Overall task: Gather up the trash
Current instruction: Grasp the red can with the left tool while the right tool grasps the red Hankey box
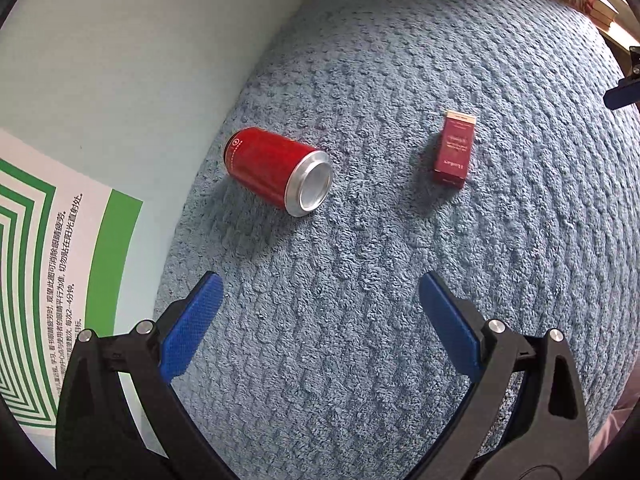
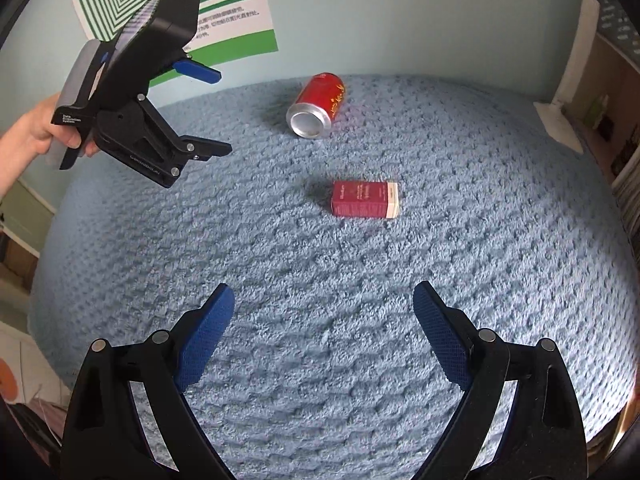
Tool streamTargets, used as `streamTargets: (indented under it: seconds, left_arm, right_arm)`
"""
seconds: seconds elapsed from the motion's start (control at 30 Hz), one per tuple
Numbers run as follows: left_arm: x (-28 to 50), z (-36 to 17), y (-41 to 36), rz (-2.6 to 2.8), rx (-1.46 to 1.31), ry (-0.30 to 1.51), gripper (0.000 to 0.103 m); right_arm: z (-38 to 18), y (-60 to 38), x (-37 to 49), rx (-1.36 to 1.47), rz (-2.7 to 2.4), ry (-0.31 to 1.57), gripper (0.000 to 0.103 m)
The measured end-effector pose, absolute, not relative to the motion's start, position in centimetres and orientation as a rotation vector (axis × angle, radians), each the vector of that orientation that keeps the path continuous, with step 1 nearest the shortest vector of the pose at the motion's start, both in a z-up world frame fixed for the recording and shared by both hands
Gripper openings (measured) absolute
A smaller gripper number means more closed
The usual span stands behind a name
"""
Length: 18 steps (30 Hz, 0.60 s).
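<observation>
Two bits of trash: red can (image 1: 278,171) and small maroon box (image 1: 455,151), both lying on the blue fuzzy blanket (image 1: 360,320), well apart from each other and from both claws
Can position: on its side near the pale wall (image 1: 140,80) edge of the blanket, ahead and a bit left of the left claw (image 1: 318,292)
Can axis: silver end faces back toward the claws and slightly right in the left view, so the long axis runs roughly away from the left claw, skewed left
Box position: out in the middle of the blanket, straight ahead of the right claw (image 2: 324,304)
Box axis: crosswise in the right wrist view, cream end to the right; lengthwise in the left one
Left claw: wide open, nothing in it, hanging above the blanket
Right claw: also spread wide and empty
Who's nearer: my guess is left goes for the can, right for the box
Grab angle: box probably needs pinching across its short sides, so the right claw would have to twist; can looks like an easy squeeze across the barrel
No bin visible anywhere, fwiw
</observation>
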State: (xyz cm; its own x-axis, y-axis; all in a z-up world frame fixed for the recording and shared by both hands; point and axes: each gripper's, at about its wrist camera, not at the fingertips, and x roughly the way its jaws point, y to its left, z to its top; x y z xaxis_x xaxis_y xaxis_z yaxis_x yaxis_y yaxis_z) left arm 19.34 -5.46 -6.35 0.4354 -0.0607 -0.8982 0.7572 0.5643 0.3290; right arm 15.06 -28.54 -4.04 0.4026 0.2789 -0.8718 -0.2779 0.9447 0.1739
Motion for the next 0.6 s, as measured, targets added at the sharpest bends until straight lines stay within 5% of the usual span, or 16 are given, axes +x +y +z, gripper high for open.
streamTargets:
  seconds: [0.6]
  left_arm:
    - [26.3, -8.2, -7.3, -0.401, 0.453, 1.210, 0.096]
  right_arm:
    - [-10.0, -29.9, 28.1, -0.396, 0.988, 1.109, 0.090]
